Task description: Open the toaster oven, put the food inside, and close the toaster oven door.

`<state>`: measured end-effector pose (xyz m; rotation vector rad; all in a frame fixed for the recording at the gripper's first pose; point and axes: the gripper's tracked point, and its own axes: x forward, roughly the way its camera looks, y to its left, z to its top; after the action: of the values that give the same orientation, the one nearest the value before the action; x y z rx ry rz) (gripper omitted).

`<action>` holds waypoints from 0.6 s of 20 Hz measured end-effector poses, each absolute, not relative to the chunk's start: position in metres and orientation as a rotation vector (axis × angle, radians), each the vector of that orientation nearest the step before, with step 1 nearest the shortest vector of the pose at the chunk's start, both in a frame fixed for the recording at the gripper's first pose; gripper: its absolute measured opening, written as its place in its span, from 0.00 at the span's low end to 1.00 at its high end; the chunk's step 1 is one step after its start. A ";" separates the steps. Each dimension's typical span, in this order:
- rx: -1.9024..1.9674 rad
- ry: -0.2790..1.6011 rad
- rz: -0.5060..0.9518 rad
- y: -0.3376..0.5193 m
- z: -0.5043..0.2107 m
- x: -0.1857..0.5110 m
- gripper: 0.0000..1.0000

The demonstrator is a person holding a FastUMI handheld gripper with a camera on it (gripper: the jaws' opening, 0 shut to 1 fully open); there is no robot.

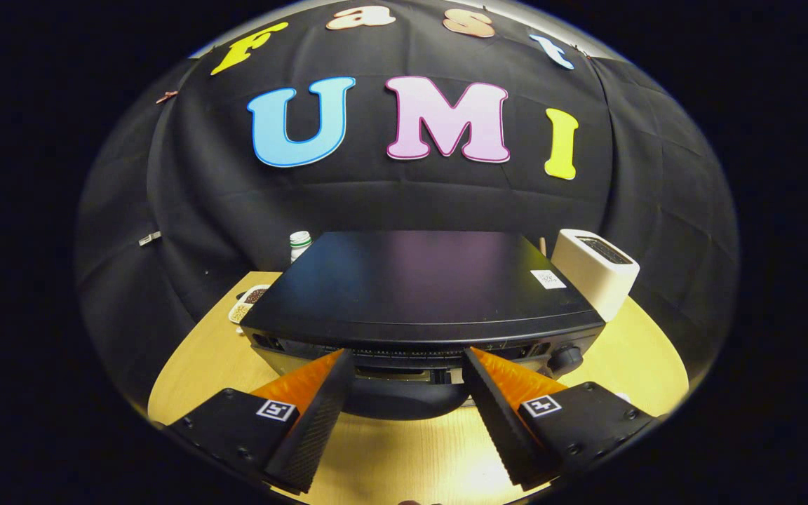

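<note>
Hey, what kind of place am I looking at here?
Probably a staged kitchen booth: a black toaster oven and white toaster on a wooden table, black cloth wall behind. The open gripper faces the oven.

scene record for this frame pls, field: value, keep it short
surface: wooden table
oven: black, centre of table, seen from above its front edge
oven door: cannot tell if open
knob: oven front, by the right finger
claw: open, fingers spread at the oven's upper front edge, gripping nothing
toaster: white, beside oven's right rear
bottle: behind oven's left rear corner
tray: left of oven, small items inside
</note>
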<state>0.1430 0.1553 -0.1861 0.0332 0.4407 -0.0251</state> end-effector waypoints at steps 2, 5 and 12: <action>0.035 0.446 -0.024 0.154 -0.188 0.130 1.00; 0.024 0.457 -0.009 0.157 -0.194 0.111 1.00; -0.027 0.536 0.041 0.160 -0.226 0.063 0.99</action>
<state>0.0634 0.1604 -0.2263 -0.0275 0.5361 0.0408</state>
